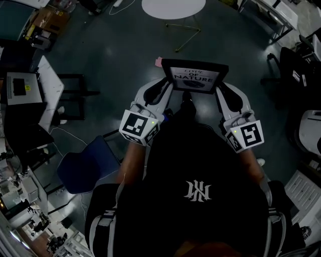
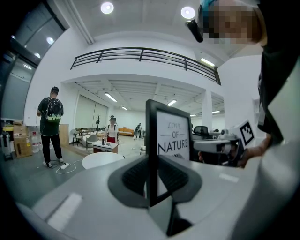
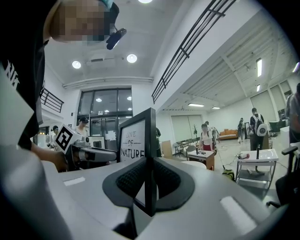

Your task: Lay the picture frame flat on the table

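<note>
Both jaws of the left hand-held gripper [image 1: 167,89] are clamped on the 9 o'clock edge of the frame [image 1: 194,76]. The right hand-held gripper [image 1: 220,91] is clamped on its 3 o'clock edge. The frame is held in the air above the dark floor [image 1: 115,45], at the person's 12 o'clock, with its "LOVE OF NATURE" print facing the person. In the left gripper view the frame [image 2: 171,136] stands upright, its black edge squeezed between the ribbed pads [image 2: 133,176]. The right gripper view shows the same grip [image 3: 150,187]. A round white tabletop [image 1: 173,7] lies well apart, further out at 12 o'clock.
</note>
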